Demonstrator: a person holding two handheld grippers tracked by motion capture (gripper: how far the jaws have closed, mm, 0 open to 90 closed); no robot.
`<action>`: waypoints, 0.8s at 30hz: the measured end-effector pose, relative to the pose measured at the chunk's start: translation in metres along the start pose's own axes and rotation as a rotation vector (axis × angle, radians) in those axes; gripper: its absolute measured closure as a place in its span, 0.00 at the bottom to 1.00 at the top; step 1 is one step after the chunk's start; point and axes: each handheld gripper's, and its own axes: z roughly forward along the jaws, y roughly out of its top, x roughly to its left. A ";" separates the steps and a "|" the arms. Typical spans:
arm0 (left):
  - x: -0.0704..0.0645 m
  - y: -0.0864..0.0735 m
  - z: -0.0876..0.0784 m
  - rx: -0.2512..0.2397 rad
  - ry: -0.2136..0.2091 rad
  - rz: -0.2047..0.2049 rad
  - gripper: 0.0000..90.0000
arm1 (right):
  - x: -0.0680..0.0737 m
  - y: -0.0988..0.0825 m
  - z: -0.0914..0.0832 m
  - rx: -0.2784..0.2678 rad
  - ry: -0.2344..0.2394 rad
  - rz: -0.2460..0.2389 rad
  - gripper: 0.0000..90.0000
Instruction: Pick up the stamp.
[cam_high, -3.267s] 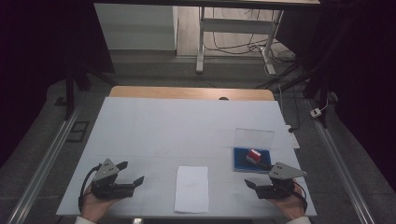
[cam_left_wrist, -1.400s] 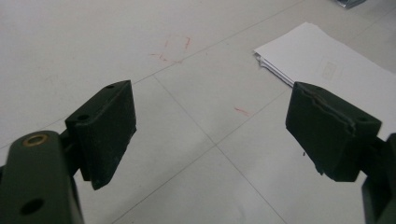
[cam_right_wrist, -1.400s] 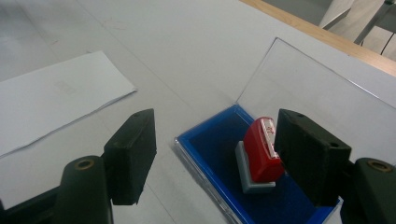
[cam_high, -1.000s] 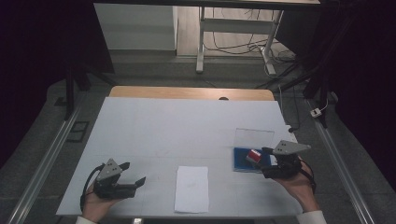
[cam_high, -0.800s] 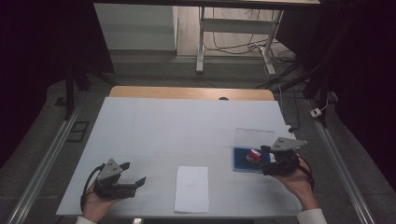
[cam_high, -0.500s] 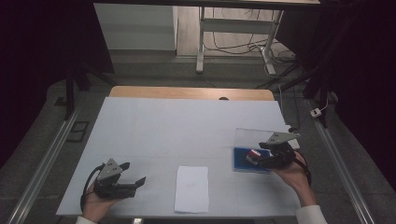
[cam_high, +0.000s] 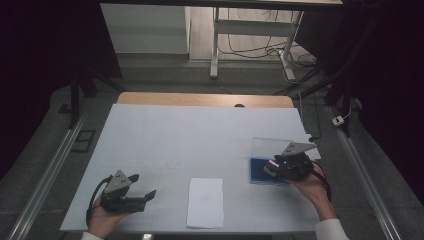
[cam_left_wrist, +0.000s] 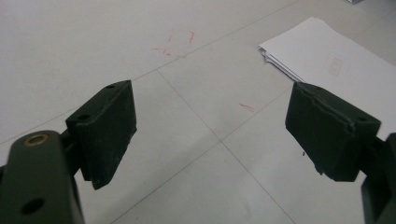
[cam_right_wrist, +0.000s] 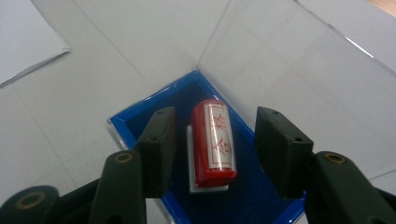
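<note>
Lower right of the high view, the right tool (cam_high: 274, 167) is set over the blue tray (cam_right_wrist: 140, 116), jaws closing in but not yet touching the red stamp (cam_right_wrist: 214, 140) lying between them. Next, the pinch needs finishing squarely. Left tool (cam_left_wrist: 210, 135) is held spread, idle.

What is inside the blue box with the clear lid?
Inside the blue box lies a red cylinder stamp with red characters, resting on a small white piece. What lies beneath it stays covered.

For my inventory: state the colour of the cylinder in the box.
Red cylindrical stamp, white label; right gripper view.
</note>
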 end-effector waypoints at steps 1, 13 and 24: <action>0.000 0.000 0.000 0.000 -0.001 0.000 0.19 | 0.000 0.000 0.000 0.000 0.000 0.000 0.55; 0.000 0.000 0.001 0.001 -0.005 0.006 0.19 | -0.002 -0.002 0.005 0.034 0.023 -0.015 0.76; 0.000 0.001 0.002 0.004 -0.005 0.008 0.19 | 0.001 0.000 0.005 0.034 0.016 -0.032 0.78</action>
